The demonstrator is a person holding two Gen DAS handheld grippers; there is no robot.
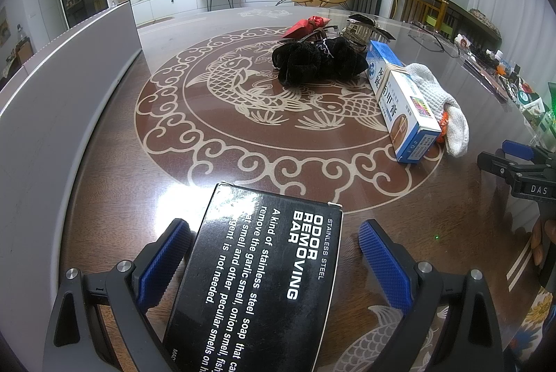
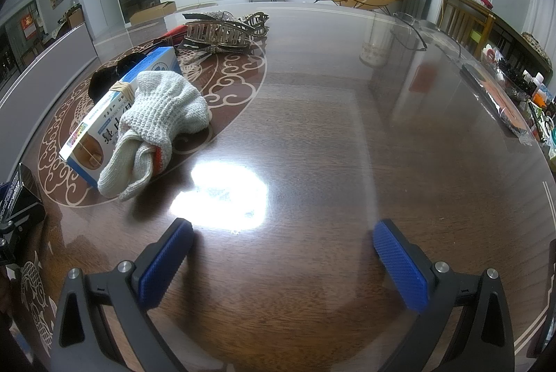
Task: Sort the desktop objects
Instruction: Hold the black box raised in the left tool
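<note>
A black box (image 1: 257, 285) printed "STAINLESS STEEL ODOR REMOVING BAR" was seen lying between the blue-padded fingers of the left hand-held gripper (image 1: 274, 233), at the near edge of the bench (image 1: 104, 198). The jaws were spread wide: the left pad (image 1: 163, 264) was close against the box's side, though contact could not be confirmed, while a clear gap was left between the box and the right pad (image 1: 385, 264). Whether the box was resting on the bench or being lifted could not be told.

Farther out, on the carp-and-cloud medallion (image 1: 243, 87) inlaid in the bench, a blue and white carton (image 1: 399, 101) bound with a rubber band was laid at a slant, with a white knitted glove (image 1: 441, 108) pressed against its right side. Behind them a black mesh pouf (image 1: 316, 59) was piled, and beyond it a red fabric item (image 1: 305, 24) and a heap of metal hair claws (image 1: 361, 28) were found. A grey panel (image 1: 52, 94) was stood along the bench's left side.

The right hand-held gripper (image 2: 283, 233) was held wide open with nothing between its pads, over bare glossy wood, to the right of the glove (image 2: 160, 125) and carton (image 2: 104, 115). It was also caught at the right edge of the left wrist view (image 1: 514, 170).
</note>
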